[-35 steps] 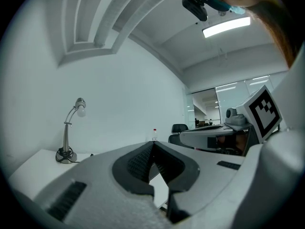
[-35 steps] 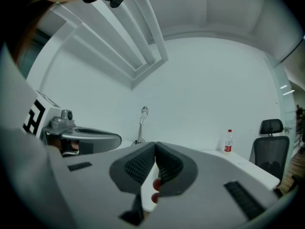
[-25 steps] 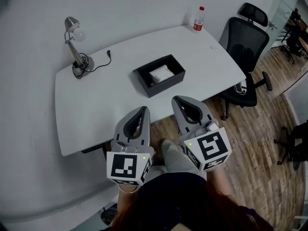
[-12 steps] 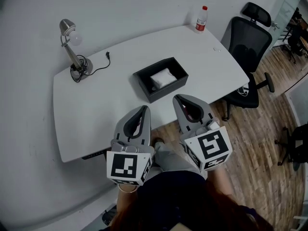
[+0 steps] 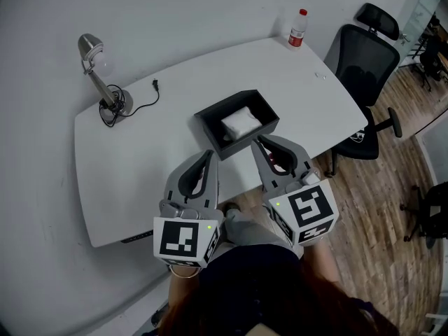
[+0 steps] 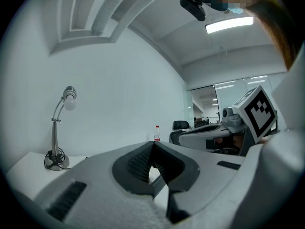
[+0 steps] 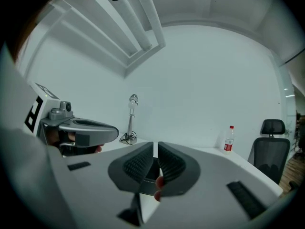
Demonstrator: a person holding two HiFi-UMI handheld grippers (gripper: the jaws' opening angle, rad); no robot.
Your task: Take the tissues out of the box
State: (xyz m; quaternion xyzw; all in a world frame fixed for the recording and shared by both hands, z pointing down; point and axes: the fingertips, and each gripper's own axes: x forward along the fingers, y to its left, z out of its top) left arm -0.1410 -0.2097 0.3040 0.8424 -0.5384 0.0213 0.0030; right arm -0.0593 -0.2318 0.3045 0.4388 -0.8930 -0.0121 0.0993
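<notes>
A black open box (image 5: 204,127) stands in the middle of the white table (image 5: 140,152), with white tissues (image 5: 239,122) lying inside it. My left gripper (image 5: 208,154) hovers just short of the box's near wall; its jaws meet at the tips (image 6: 153,144) and hold nothing. My right gripper (image 5: 257,142) is at the box's near right corner. Its jaws (image 7: 155,147) have just been opening, and a narrow slit shows between them with nothing in it. Both grippers point roughly level across the table.
A desk lamp (image 5: 94,68) with a loose cable stands at the table's far left. A red-capped bottle (image 5: 298,28) is at the far right corner. A black office chair (image 5: 364,68) stands beside the table's right end. My legs are on the wooden floor below.
Both grippers have moved forward towards the table, so the box now lies right in front of their tips. The right tips now sit by the box's near corner.
</notes>
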